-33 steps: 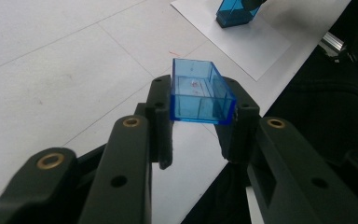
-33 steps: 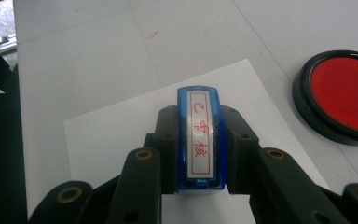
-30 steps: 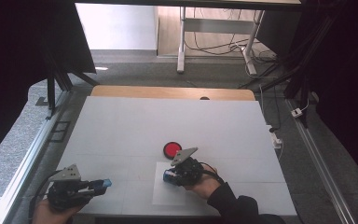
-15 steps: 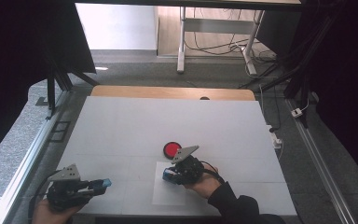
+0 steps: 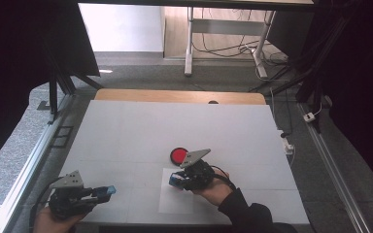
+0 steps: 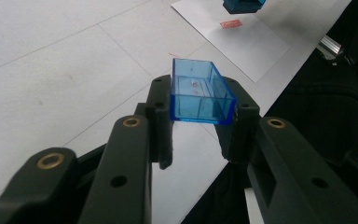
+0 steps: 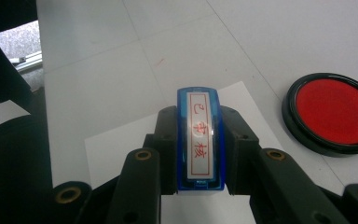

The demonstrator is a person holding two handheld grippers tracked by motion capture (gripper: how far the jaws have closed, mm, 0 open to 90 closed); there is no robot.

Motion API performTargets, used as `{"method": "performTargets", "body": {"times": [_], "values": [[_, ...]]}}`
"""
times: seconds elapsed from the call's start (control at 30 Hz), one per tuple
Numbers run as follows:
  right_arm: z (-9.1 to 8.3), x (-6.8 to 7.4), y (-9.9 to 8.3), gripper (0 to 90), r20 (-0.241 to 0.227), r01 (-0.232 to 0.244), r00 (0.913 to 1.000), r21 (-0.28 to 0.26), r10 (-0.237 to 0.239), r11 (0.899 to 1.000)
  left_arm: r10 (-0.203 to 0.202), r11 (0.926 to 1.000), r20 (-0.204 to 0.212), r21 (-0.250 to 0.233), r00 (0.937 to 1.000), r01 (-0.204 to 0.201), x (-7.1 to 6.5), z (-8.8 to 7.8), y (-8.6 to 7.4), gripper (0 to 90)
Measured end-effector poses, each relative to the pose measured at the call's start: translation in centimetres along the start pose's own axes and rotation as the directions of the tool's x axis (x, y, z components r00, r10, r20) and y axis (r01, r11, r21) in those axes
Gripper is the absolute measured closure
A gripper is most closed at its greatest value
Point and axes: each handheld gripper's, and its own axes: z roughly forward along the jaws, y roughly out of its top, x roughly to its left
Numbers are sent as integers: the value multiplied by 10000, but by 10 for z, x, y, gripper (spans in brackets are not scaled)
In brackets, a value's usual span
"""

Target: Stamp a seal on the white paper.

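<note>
The right tongs are clenched on a blue stamp, whose face with its 3 red characters turns up toward the camera in the right gripper view. They hang over the near-left part of the white paper sheet, which serves here as the landmark. Compared with 1 second ago, the right tongs have barely shifted: they sat over the same part of the sheet then, just on the near side of the red ink pad, which lies just beyond the sheet's far edge. That stillness suggests the stamp is inked or being checked, and that pressing it onto the sheet is the likely step in hand. A small red mark already shows on the sheet in the left gripper view, though whether it is a print cannot be told. Well to the left of the sheet, near the bench front edge, the left tongs are clenched on a clear blue stamp cap, open side up, and have likewise kept their place.
</note>
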Motion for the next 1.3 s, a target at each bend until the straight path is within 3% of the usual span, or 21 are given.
{"method": "performTargets", "body": {"times": [0.13,0.57,0.87,1.3], "values": [[-3,2,1,709,-104,154,9998,-73,-154,9999,-8,10000,10,-17,10000,8,0,0,0,681],[-23,2,7,709,-154,-146,9998,-815,134,9966,-2,10000,30,-42,10000,2,0,0,0,682],[-35,5,8,709,-152,60,9999,-1088,-77,9940,-28,10000,9,-78,10000,28,0,-1,0,682],[-50,6,9,709,-291,-208,9994,-1657,162,9860,-63,9999,34,-78,10000,64,1,-1,0,682]]}}
